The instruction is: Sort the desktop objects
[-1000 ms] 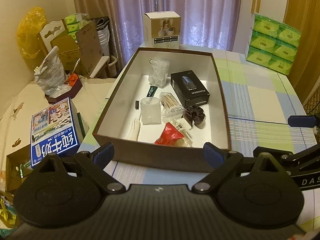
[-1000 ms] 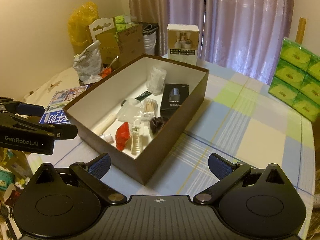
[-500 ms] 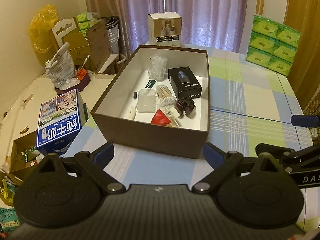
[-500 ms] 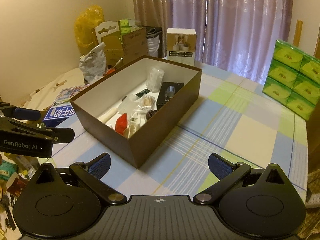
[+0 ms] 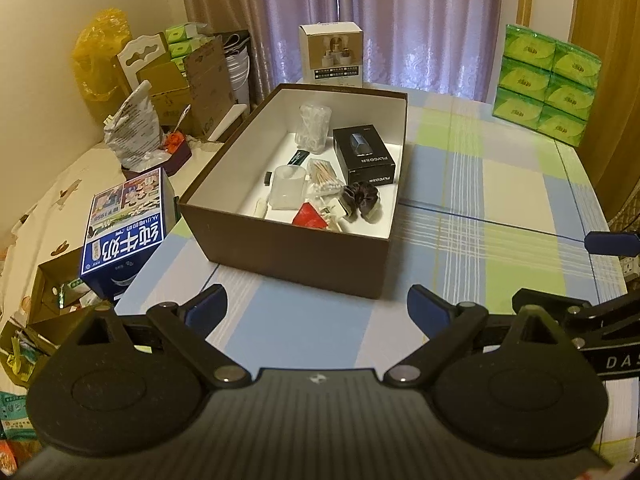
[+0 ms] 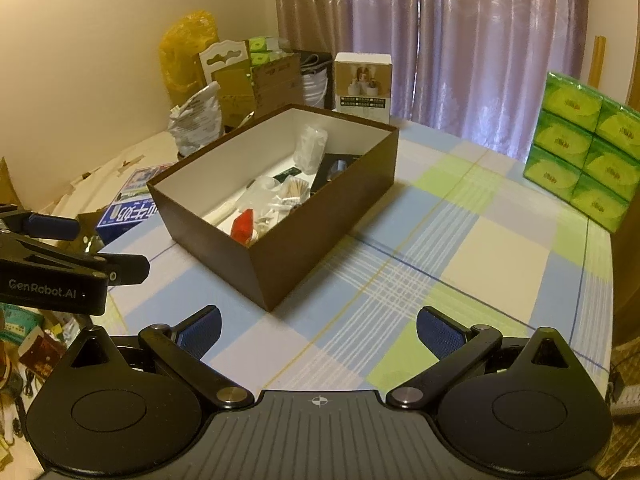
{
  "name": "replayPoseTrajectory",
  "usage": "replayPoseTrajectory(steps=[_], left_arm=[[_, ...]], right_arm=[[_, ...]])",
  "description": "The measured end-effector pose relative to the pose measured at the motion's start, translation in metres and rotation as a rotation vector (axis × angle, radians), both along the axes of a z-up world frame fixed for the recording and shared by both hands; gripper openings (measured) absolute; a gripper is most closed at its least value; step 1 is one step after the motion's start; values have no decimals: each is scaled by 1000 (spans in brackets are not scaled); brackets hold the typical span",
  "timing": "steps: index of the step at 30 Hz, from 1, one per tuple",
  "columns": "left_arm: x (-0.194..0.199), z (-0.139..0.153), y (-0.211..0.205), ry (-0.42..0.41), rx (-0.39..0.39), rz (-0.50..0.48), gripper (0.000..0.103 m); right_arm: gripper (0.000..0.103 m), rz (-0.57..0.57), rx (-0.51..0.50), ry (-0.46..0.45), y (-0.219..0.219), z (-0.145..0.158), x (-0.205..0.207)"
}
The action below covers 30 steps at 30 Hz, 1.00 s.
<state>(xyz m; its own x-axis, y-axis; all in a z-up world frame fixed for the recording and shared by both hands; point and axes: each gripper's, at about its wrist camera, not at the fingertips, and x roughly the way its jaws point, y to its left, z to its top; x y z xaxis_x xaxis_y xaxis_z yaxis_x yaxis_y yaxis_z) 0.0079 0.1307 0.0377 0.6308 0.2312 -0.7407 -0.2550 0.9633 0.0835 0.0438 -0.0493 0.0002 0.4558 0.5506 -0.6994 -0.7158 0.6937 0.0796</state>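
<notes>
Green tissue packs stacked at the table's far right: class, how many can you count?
6 green tissue packs show, stacked against the wall in two columns of three on the table. More may sit hidden behind them.

Black box (image 5: 365, 155) inside the brown box (image 5: 288, 252) reads "FLYCO". Left gripper (image 6: 56, 276), at nine o'clock, reads "GenRobot.AI".

Green tissue packs (image 5: 548, 84) sitting stacked at upper right of the frame; white product carton (image 5: 331, 54) standing at top centre before purple curtains (image 5: 400, 16); blue milk carton (image 5: 128, 226) lying at left; yellow bag (image 5: 100, 56) sitting upper left
</notes>
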Motion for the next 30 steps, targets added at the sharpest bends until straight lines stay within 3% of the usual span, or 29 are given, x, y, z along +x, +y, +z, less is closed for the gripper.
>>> replayPoseTrajectory(steps=[30], left_arm=[[-12, -15, -36, 29, -19, 30, 95]], right_arm=[[101, 37, -13, 20, -36, -9, -9]])
